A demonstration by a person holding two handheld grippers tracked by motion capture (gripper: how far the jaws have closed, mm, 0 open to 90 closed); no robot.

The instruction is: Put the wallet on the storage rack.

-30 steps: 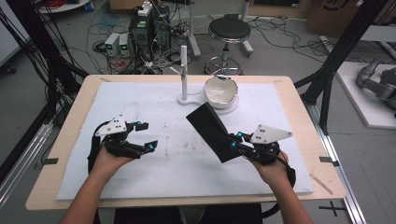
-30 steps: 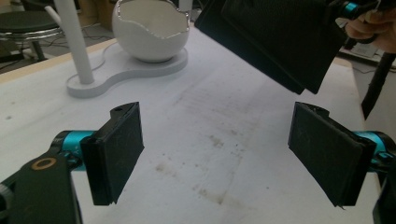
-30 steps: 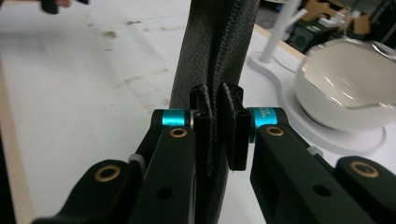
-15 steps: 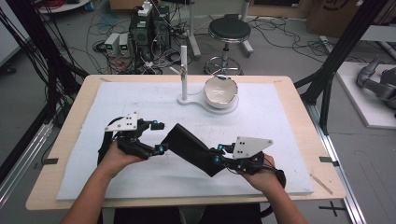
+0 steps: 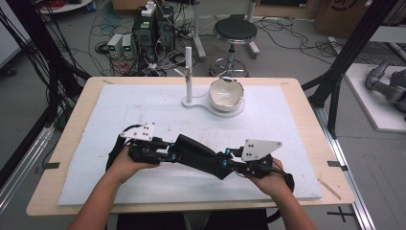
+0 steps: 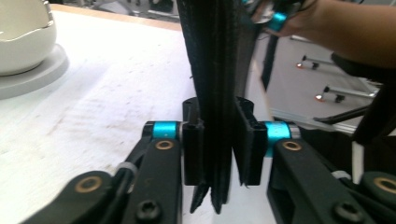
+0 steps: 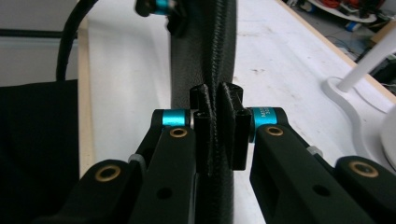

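Black pouch (image 5: 201, 154) now lower, flatter over mat (image 5: 287, 120); left gripper (image 5: 165, 153) and right gripper (image 5: 229, 160) each clamp one end.

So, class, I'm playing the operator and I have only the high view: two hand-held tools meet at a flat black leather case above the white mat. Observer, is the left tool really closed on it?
Observer: Yes. In the left gripper view, the left tool clamps the flat black leather case edge-on, with several layers pressed between its jaws.
Operator: And what part does the right tool have?
Observer: In the right gripper view, the right tool is shut on a stitched seam that runs along the edge of the case.
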